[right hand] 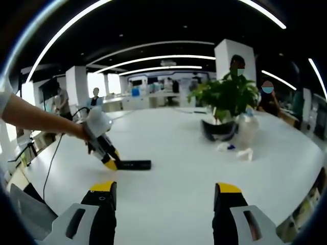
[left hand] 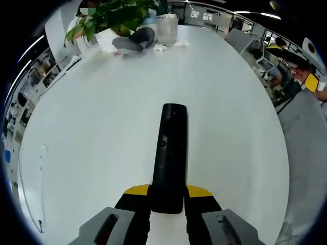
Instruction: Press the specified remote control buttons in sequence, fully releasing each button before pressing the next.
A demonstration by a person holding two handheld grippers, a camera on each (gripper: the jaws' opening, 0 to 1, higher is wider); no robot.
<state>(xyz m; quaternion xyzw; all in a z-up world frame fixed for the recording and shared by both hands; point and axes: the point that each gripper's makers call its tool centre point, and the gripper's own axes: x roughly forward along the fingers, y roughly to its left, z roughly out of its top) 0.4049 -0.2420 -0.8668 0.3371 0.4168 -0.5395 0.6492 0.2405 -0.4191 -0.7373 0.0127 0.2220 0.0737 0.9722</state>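
Open office – white table [right hand: 173, 132], pillars [right hand: 233, 53], curved ceiling lights [right hand: 153, 47].

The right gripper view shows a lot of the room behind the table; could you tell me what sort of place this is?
Most likely an open-plan office: a large white table with a potted plant, long ceiling light strips, and desks with people standing farther back.

This is a big open office. A large white table [right hand: 194, 148] stands in a wide hall with long curved light strips [right hand: 153, 47] on a dark ceiling and white pillars [right hand: 76, 84]. Far behind are desks [right hand: 153, 99], and several people [right hand: 95, 97] stand there. A green plant [right hand: 227, 94] stands on the table.
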